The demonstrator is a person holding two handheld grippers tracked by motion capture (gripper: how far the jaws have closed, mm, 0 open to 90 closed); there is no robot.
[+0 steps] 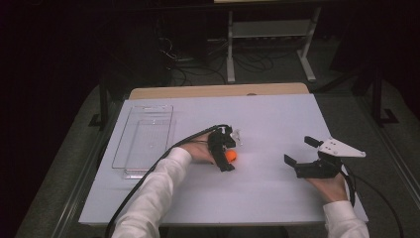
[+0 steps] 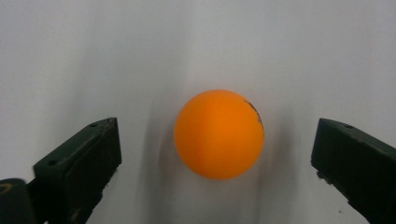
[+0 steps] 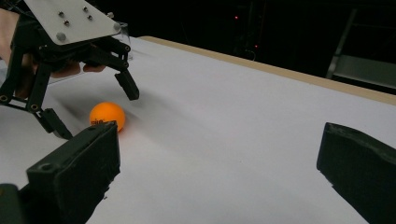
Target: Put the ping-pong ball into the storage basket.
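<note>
So the orange ball (image 1: 231, 156) sits on the white table (image 1: 277, 119) a bit left of the middle, and the left gripper (image 1: 224, 150) is parked right over it with its fingers (image 2: 77, 161) spread wide, one on each side of the ball. From the left gripper view the ball lies dead between them but nearer the left-hand one, with a clear gap on both sides, so nothing is pressing on it yet. Being round, it has no long axis to line up with, so probably all the move needs is to squeeze straight in. The right gripper (image 1: 299, 151) hangs well apart toward the table's right side, its fingers open too and holding nothing, so the left hand is obviously the nearer one. Room-wise it looks easy: bare table all around the ball, edges far off, and the clear tray (image 1: 143, 141) lies off to the left, apart from everything. There's also a small clear thing (image 1: 236, 136) just behind the left gripper, too blurry to identify. Only worry would be the ball rolling away if one finger touches first.
</note>
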